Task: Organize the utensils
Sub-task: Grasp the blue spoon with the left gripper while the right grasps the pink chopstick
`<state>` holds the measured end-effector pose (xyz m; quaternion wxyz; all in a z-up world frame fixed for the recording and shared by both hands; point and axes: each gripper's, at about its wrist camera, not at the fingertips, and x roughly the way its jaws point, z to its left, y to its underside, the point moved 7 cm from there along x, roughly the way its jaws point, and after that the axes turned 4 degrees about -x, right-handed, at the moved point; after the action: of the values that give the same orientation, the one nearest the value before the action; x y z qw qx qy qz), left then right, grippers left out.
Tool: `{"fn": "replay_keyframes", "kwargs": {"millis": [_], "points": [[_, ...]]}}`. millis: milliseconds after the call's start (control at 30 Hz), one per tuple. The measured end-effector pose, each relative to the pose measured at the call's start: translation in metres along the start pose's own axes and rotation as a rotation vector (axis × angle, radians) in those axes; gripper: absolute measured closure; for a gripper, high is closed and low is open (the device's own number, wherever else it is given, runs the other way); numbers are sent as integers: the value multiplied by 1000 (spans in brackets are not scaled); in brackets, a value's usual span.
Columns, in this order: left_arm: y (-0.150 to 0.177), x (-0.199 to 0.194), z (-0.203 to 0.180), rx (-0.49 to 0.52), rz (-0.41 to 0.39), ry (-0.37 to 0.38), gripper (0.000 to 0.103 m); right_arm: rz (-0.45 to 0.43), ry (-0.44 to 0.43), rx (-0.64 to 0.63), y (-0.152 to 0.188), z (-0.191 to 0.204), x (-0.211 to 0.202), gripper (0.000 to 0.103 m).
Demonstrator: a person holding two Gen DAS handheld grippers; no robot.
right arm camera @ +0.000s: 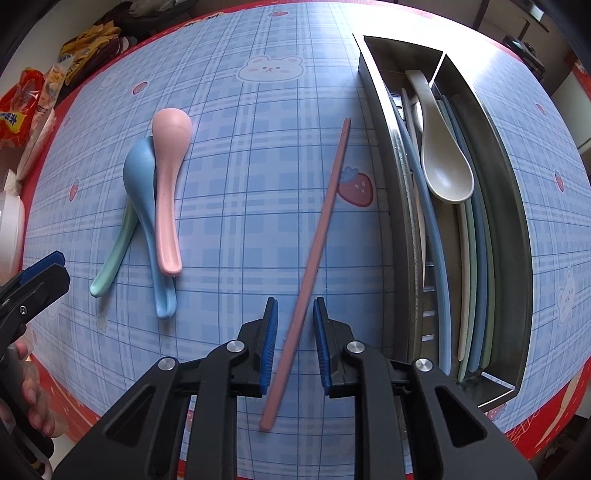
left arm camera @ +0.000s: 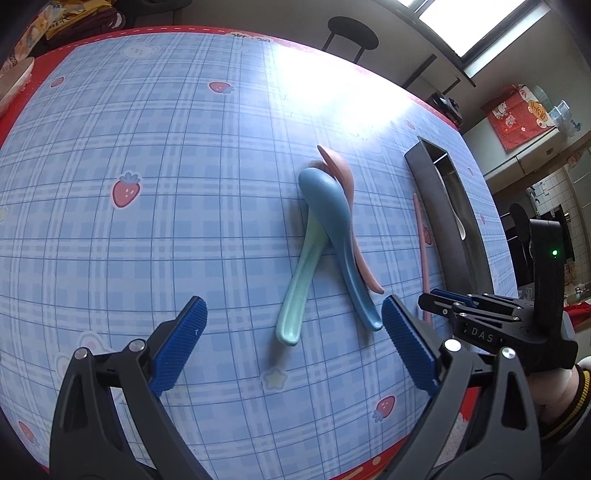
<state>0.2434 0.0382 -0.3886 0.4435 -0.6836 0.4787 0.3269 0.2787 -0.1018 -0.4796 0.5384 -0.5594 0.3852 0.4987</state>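
Observation:
Three spoons lie stacked on the blue checked tablecloth: a blue spoon (left arm camera: 340, 236) (right arm camera: 146, 206), a pink spoon (left arm camera: 345, 184) (right arm camera: 168, 177) and a mint spoon (left arm camera: 299, 284) (right arm camera: 114, 254). My left gripper (left arm camera: 295, 314) is open, just short of the spoon handles. A pink chopstick (right arm camera: 314, 258) (left arm camera: 421, 236) lies diagonally on the cloth. My right gripper (right arm camera: 295, 314) is open with its jaws on either side of the chopstick, not touching it. A steel utensil tray (right arm camera: 513, 206) (left arm camera: 447, 236) holds a beige spoon (right arm camera: 439, 155) and several chopsticks.
Snack packets (right arm camera: 22, 110) and a white bowl (right arm camera: 11, 229) sit at the table's left edge. The table has a red border (right arm camera: 535, 432). A black stool (left arm camera: 351, 35) stands beyond the far edge. The right gripper's body (left arm camera: 495, 325) shows in the left wrist view.

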Motion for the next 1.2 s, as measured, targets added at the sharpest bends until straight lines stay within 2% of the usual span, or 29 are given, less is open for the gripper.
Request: {"fn": "replay_keyframes", "kwargs": {"millis": [67,167,267,333,433,700,1200], "points": [[-4,3,-3,-6,13,-2,31,-7,-11,4,-1,-2,-2,83],[-8,10,-9,-23,30,-5,47,-18,-26,3,-2,-6,-2,83],[-10,19,-24,-39,53,61,66,-29,-45,5,2,-16,-3,83],[-10,26,-34,-45,67,85,70,-36,-59,7,6,-21,-5,83],[-11,41,-41,-51,81,63,80,-46,-78,11,9,-25,-6,83],[-18,66,-46,-69,76,1,82,-63,-111,-7,12,-26,-8,84],[-33,83,-58,-31,50,3,82,-73,-122,-47,11,-21,-7,84]]}}
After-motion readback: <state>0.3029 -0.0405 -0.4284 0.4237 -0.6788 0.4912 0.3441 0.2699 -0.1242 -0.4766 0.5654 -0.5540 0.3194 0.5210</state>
